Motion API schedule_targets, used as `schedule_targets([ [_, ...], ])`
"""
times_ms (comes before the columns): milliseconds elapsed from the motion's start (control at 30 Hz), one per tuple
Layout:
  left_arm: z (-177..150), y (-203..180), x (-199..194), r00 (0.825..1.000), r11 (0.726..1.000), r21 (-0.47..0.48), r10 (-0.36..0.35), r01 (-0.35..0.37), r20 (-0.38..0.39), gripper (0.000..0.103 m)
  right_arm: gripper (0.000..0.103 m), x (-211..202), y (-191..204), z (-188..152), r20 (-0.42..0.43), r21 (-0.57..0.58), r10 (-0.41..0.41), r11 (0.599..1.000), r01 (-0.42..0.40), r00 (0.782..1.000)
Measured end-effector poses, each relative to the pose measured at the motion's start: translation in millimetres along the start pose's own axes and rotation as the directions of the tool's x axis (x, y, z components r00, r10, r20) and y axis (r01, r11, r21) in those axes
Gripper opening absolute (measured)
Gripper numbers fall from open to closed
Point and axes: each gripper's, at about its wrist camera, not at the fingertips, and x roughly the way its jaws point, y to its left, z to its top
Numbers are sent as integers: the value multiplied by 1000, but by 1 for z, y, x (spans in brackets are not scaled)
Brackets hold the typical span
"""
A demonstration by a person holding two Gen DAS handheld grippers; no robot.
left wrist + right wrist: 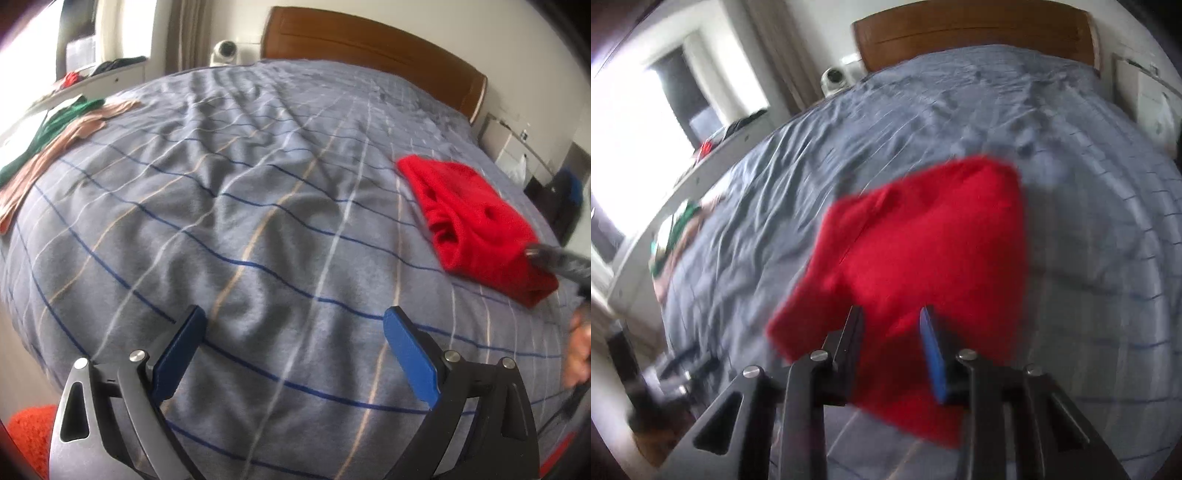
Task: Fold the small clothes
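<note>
Red garment (pixel 476 225) looks already folded, lying on the bed (pixel 236 206) toward the headboard's (pixel 373 48) right end. Right gripper (pixel 892 325): fingers narrow, over its near edge, grip unclear through blur. Left gripper (pixel 293 354): fingers wide, empty. Green and beige clothes (pixel 55 136) at far left still unfolded.

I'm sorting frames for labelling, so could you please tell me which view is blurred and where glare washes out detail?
Right wrist view: motion-smeared throughout, the red garment soft-edged, the window at left blown out white. Left wrist view: mostly sharp on the bedspread, fisheye bending its stripes; only the right claw at the edge is blurred.
</note>
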Motion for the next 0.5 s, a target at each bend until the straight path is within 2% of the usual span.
schedule_targets([
  [100,-4,-9,1,1000,1000,30,6,-6,-2,97,33,37,44,-10,-17,-113,-7,994,5,1000],
  [167,-7,-12,0,1000,999,51,11,-11,-1,97,34,57,70,-16,-3,-210,-104,972,101,995],
  [200,-7,-13,-2,1000,998,56,6,-6,0,97,39,58,79,-17,21,-237,-134,962,135,991],
  [233,-8,-11,-4,1000,998,57,-1,1,1,97,48,54,83,-17,25,-241,-122,962,125,992],
  [333,-8,-9,-6,1000,998,52,-24,23,3,97,49,18,72,-16,51,-210,-32,977,42,998],
  [367,-8,-10,-5,1000,998,53,-29,29,1,97,49,1,65,-19,75,-202,-22,979,37,997],
  [433,-8,-14,-4,999,997,65,-39,39,1,97,49,-28,47,-26,128,-175,-34,983,56,991],
  [500,-8,-22,-5,999,995,83,-54,54,4,97,50,-40,24,-31,152,-129,-77,987,97,985],
])
